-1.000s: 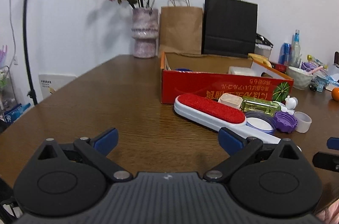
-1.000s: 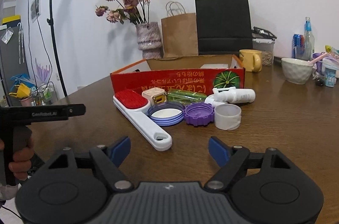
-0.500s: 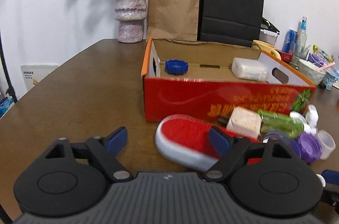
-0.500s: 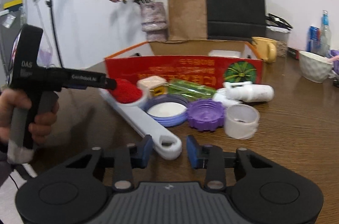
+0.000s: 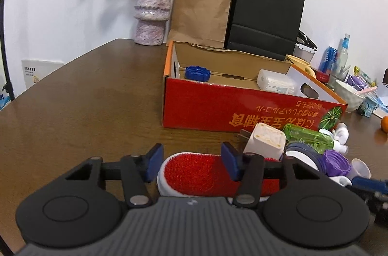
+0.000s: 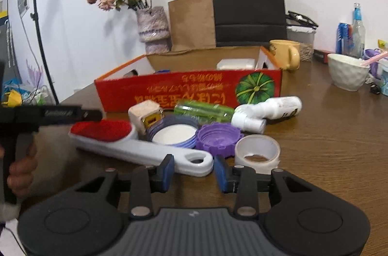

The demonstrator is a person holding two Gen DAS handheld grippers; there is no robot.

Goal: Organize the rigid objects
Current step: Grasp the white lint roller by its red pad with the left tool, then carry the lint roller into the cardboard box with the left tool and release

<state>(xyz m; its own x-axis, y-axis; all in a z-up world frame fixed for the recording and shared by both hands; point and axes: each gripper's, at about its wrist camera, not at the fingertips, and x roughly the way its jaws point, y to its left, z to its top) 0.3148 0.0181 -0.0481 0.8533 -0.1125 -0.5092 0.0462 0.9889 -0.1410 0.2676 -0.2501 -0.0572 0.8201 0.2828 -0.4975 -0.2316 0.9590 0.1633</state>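
Lint brush [image 6: 135,147]: laid flat on table [image 5: 84,110], in front of red box [image 5: 218,108]; red pad end toward L side, looped handle end toward R side.
Neighbours: beige cube [image 6: 145,114] and white-lined lid [image 6: 173,133] touching or just beside brush's far edge; purple lid [image 6: 218,137], tape roll [image 6: 257,151], green bottle [image 6: 203,112], white bottle [image 6: 269,109] near.
L claw [image 5: 191,165]: set astride red pad end; jaws closing, pad end between them, pads not seen pressing yet, so nothing held.
R claw [image 6: 194,170]: narrowed at handle loop; loop tip between the pads, no firm contact shown, so counted as not gripping.
Box: partly filled; blue cap [image 5: 197,73] and white case [image 5: 276,82] seen inside.
Step (judged): brush to be gripped at both ends, lifted, moved into box.
Tips: L squeeze to be finished on the hard white rim, not the soft red nap. Both ends to be raised together and kept level. Lift to be straight up first, so cube and lid aren't dragged.
Risk (judged): slip at handle tip if R grip is too shallow; brush is long, so box's open middle to be aimed for.
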